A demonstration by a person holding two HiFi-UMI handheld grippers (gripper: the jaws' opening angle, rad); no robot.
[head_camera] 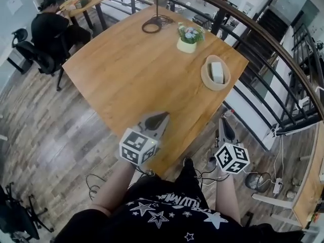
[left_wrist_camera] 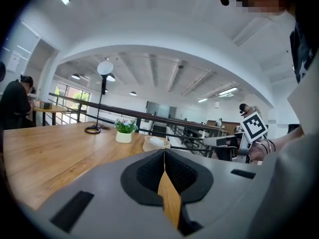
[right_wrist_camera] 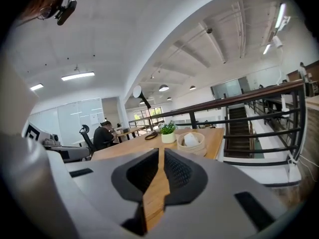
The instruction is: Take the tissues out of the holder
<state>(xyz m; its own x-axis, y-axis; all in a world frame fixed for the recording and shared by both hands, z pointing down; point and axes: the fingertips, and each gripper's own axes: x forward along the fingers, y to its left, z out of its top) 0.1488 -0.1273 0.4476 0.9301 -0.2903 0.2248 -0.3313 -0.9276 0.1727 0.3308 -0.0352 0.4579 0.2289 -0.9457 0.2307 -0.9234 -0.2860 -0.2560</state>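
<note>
My left gripper and right gripper, both pinched shut on nothing, hover at the surface's near edge, well apart from the tissues in their round holder (close to the right edge), so reaching in unopened could shove it off.

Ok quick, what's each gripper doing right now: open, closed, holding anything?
Left gripper: closed, nothing between its jaws.
Right gripper: closed, nothing between its jaws.
</note>
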